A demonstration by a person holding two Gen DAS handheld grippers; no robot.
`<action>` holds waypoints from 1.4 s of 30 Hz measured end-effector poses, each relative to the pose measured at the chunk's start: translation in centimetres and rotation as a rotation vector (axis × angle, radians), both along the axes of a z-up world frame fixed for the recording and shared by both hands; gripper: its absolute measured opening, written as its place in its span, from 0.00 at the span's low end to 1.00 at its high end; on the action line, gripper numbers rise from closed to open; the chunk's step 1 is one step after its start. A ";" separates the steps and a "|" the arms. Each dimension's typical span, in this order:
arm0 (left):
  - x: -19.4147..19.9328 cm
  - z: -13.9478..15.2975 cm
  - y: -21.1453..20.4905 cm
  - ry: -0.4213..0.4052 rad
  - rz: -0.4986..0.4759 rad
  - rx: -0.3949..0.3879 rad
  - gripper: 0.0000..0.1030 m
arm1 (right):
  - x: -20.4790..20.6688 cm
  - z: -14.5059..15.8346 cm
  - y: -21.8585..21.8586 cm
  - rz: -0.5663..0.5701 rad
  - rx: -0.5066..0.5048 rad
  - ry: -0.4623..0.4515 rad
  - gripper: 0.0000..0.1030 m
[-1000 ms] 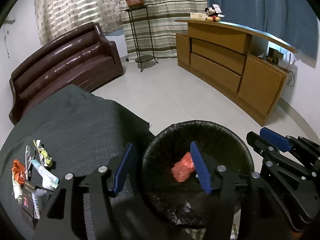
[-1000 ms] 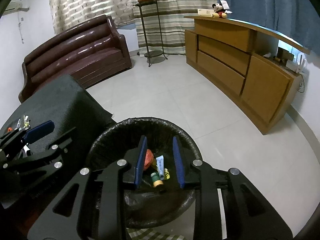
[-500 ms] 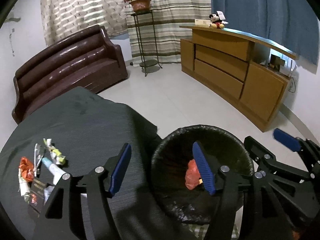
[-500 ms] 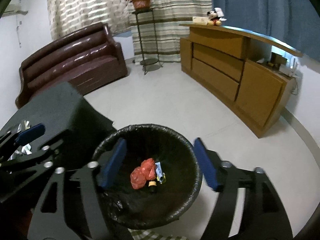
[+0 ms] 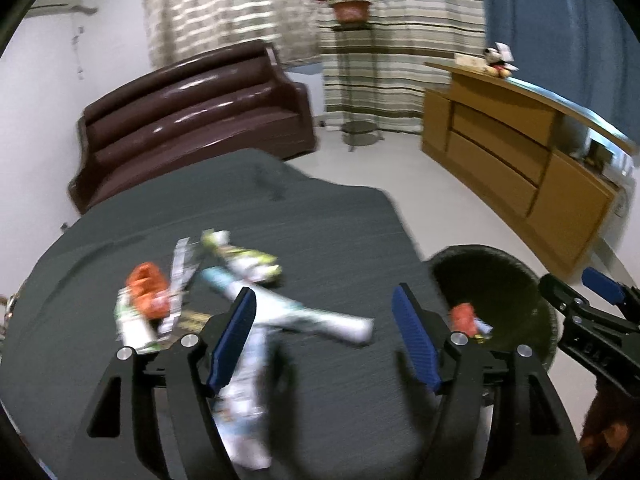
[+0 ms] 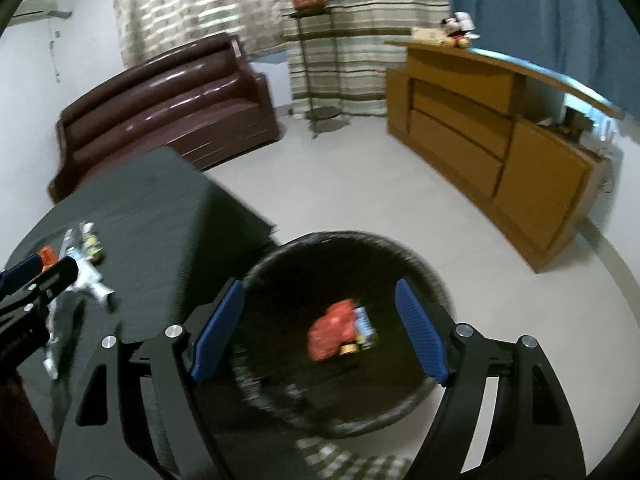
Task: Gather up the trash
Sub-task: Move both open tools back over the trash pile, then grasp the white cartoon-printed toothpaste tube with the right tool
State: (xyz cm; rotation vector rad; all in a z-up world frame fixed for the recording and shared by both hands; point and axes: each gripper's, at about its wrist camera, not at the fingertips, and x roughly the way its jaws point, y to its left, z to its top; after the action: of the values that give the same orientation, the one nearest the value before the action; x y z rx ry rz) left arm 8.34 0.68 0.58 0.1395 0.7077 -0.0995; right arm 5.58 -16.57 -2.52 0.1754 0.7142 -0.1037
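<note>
On the dark tablecloth (image 5: 320,220) lies a blurred heap of trash: an orange wrapper (image 5: 146,288), a white tube (image 5: 308,316), a green-and-white wrapper (image 5: 244,258). My left gripper (image 5: 324,296) hovers over the heap. Its jaws are opening with nothing gripped; the tube lies on the cloth beneath the gap. To the right stands the black-lined bin (image 5: 516,276), also in the right wrist view (image 6: 424,268). My right gripper (image 6: 320,292) hangs open and empty over it. A red wrapper (image 6: 332,328) and a small tube (image 6: 365,324) lie inside.
A brown sofa (image 5: 192,112) stands behind the table. A wooden sideboard (image 6: 480,140) runs along the right wall. A plant stand (image 6: 316,80) is by the curtains. Pale tiled floor (image 6: 360,192) surrounds the bin. A checked cloth (image 6: 340,456) shows under the bin.
My left gripper swung left from the bin to over the trash heap, jaws widening. My right gripper opened and its trash dropped into the bin.
</note>
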 end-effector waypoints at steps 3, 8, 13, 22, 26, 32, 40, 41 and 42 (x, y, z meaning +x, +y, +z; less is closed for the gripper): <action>-0.5 0.2 2.9 -0.004 0.056 0.001 0.67 | 0.1 0.3 2.7 0.057 -0.009 0.003 0.74; -1.4 0.1 7.4 -0.012 0.149 0.012 0.68 | 0.2 0.8 7.5 0.152 -0.014 0.011 0.74; -2.3 -0.4 11.8 -0.010 0.227 0.003 0.68 | 0.2 0.9 12.2 0.233 -0.021 0.024 0.74; -3.4 -1.3 18.1 -0.001 0.331 -0.016 0.68 | -0.2 1.0 18.2 0.317 -0.034 0.044 0.72; -3.9 -1.6 20.4 0.005 0.364 -0.031 0.68 | 0.0 0.8 20.6 0.347 -0.048 0.061 0.69; -3.8 -1.8 21.6 0.013 0.379 -0.050 0.68 | 1.0 0.0 22.0 0.352 -0.059 0.120 0.58; -3.3 -2.1 21.6 0.029 0.366 -0.069 0.69 | 1.5 -0.5 21.9 0.366 -0.021 0.148 0.31; -3.2 -2.1 21.6 0.032 0.365 -0.071 0.69 | 1.5 -0.4 21.7 0.366 -0.019 0.148 0.29; -3.2 -2.1 21.6 0.034 0.366 -0.073 0.69 | 1.5 -0.4 21.7 0.367 -0.021 0.148 0.24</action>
State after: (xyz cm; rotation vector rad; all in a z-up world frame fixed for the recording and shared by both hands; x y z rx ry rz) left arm 5.18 22.24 -1.56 -0.0632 0.7520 0.2228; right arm 7.10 5.09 -2.90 0.0142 0.8817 0.2279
